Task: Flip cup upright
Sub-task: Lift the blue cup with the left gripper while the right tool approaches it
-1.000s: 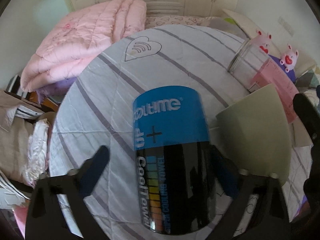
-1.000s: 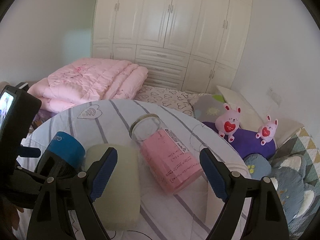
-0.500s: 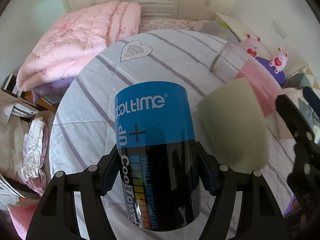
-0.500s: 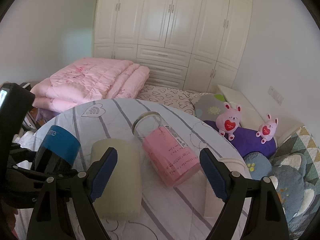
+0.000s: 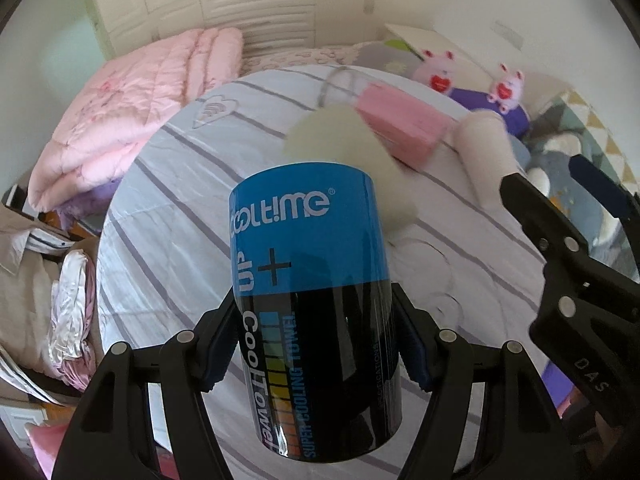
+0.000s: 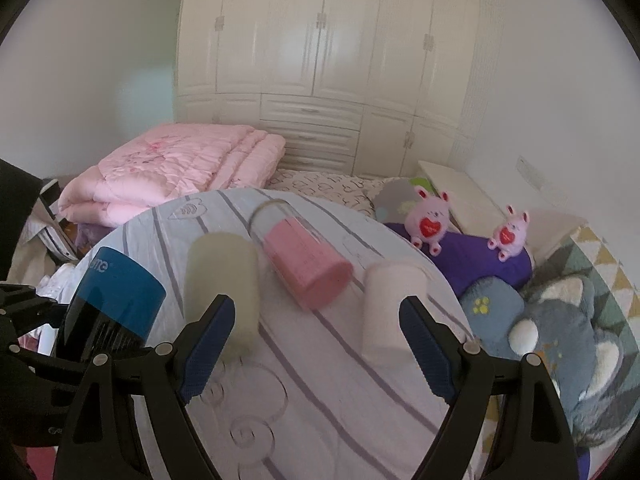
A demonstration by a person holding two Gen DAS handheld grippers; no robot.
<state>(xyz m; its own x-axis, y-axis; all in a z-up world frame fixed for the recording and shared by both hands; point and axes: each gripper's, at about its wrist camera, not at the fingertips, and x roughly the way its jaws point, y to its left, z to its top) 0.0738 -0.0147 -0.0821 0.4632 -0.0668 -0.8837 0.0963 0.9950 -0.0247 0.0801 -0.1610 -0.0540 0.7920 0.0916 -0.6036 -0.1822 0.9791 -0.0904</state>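
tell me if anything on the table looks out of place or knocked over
Three containers lie on their sides on the striped table: the pale green cup, the clear jar with pink paper and the beige cup. Nothing looks spilled.

left gripper point(image 5: 314, 346): black angular frame | silver rivets | dark-blue ribbed pads || right gripper point(image 6: 316, 346): same build | "DAS" lettering on frame

Left tongs point(image 5: 316, 344) clamped, right tongs point(image 6: 316, 344) agape.
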